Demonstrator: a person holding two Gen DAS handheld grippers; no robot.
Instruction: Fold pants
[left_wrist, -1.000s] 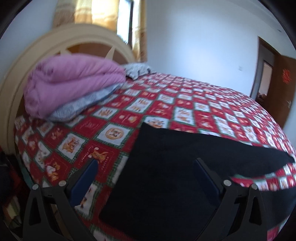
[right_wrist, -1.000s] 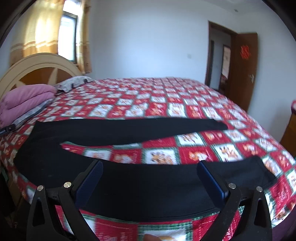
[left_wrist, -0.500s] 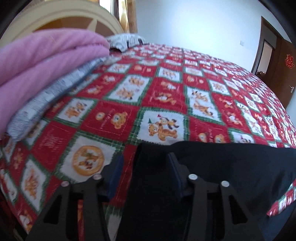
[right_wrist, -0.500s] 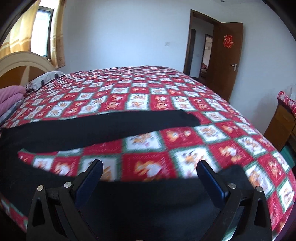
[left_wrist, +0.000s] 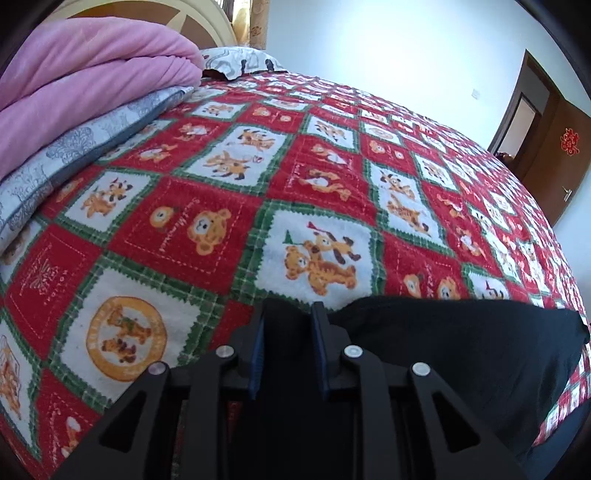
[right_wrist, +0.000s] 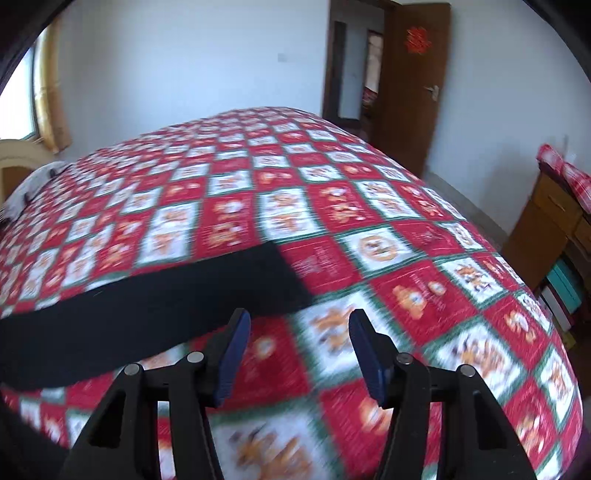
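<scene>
Black pants (left_wrist: 443, 350) lie on a red patchwork bedspread (left_wrist: 229, 206). In the left wrist view my left gripper (left_wrist: 288, 314) is shut on the far corner of the waist end, with black cloth between the blue pads. In the right wrist view one black leg (right_wrist: 155, 306) stretches from the left and ends at its cuff near the middle. My right gripper (right_wrist: 295, 321) is open and empty, just to the right of and below that cuff, over the bedspread (right_wrist: 406, 258). This view is blurred by motion.
A folded pink quilt (left_wrist: 85, 85) on a grey patterned pillow (left_wrist: 85, 144) lies at the head of the bed, left of the pants. A brown door (right_wrist: 410, 74) and a wooden cabinet (right_wrist: 550, 221) stand beyond the bed's foot.
My left gripper moved forward to the waist corner and shut on it. My right gripper swept right along the pants towards the far leg's cuff and narrowed, still open.
</scene>
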